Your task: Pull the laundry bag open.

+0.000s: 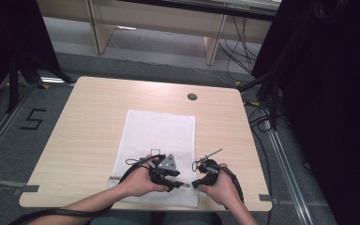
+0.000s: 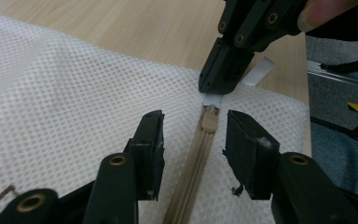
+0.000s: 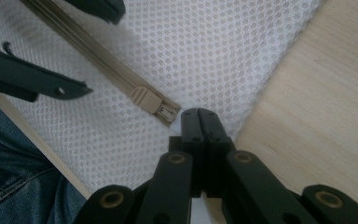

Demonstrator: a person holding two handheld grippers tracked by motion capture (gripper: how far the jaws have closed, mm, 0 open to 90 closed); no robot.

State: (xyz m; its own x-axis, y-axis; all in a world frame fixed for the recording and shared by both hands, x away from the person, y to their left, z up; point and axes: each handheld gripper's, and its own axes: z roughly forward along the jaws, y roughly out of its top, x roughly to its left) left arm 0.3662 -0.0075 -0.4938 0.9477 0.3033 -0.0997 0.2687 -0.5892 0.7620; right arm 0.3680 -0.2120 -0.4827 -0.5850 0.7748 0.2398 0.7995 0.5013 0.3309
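The beige zipper pull (image 2: 209,122) sits at the end of its zip (image 2: 189,172), right by the corner of the white mesh bag (image 2: 65,112), and it lies in the gap between the left gripper (image 2: 193,140)'s two jaws, a touch ahead of their tips. Neither pad touches it: the jaws stand part open, one on each side of the zip line, with mesh showing under both. In the right gripper view the same pull (image 3: 145,99) lies just ahead and to the left of that tool's tips, beige ribs up, with a small pale end piece (image 3: 167,112) next to it.

Straight beyond the pull in the left gripper view, the right gripper (image 2: 219,81) comes down from above, jaws pressed flat together on a small white tab (image 2: 213,99) at the zip's end. From its own camera the right gripper (image 3: 200,116) shows the two black jaws closed tight with no gap, tips at the bag's edge; the tab itself is hidden there.

From the high view, both tools work at the near edge of the bag (image 1: 159,136), left gripper (image 1: 177,183) and right gripper (image 1: 196,183) almost tip to tip, a hand behind each. The bag lies flat on the light wooden table (image 1: 89,126), and blue denim (image 3: 14,172) shows below the table's edge in the right gripper view.
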